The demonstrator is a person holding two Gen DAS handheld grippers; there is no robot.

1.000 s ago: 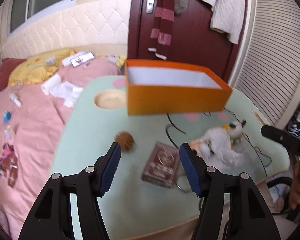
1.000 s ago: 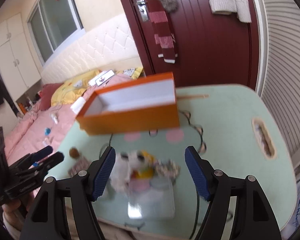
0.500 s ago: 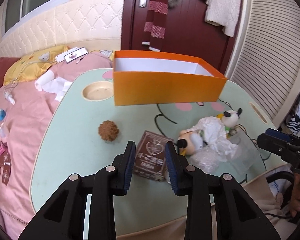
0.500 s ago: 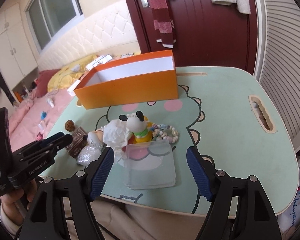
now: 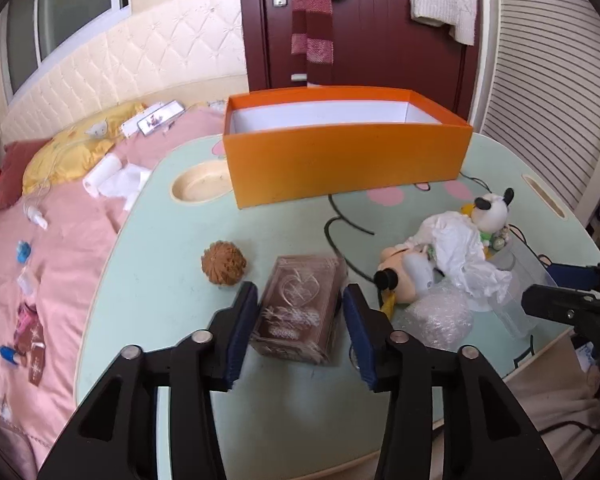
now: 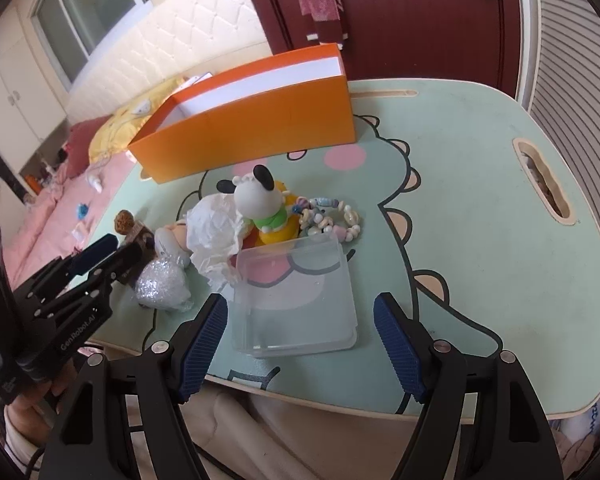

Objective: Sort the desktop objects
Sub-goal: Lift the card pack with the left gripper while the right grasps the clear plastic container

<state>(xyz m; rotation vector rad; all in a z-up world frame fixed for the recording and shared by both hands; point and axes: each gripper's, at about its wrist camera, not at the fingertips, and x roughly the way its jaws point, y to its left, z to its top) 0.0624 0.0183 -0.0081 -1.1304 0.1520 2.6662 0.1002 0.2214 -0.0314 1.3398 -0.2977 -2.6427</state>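
A pale green cartoon-printed table (image 5: 172, 240) is set beside a pink-covered bed (image 5: 52, 248). The left gripper (image 5: 300, 320) brackets a brown carved box (image 5: 300, 312); contact cannot be told. The right gripper (image 6: 300, 344) is spread wide.

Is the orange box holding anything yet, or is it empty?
Cannot tell fully. The orange box stands open with no lid, and only bare white inner walls show; its floor is hidden behind the front wall in both views.

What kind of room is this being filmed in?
Most likely a bedroom: a bed with pink bedding and a yellow pillow sits beside the green cartoon lap table, and clothes hang on the dark red door.
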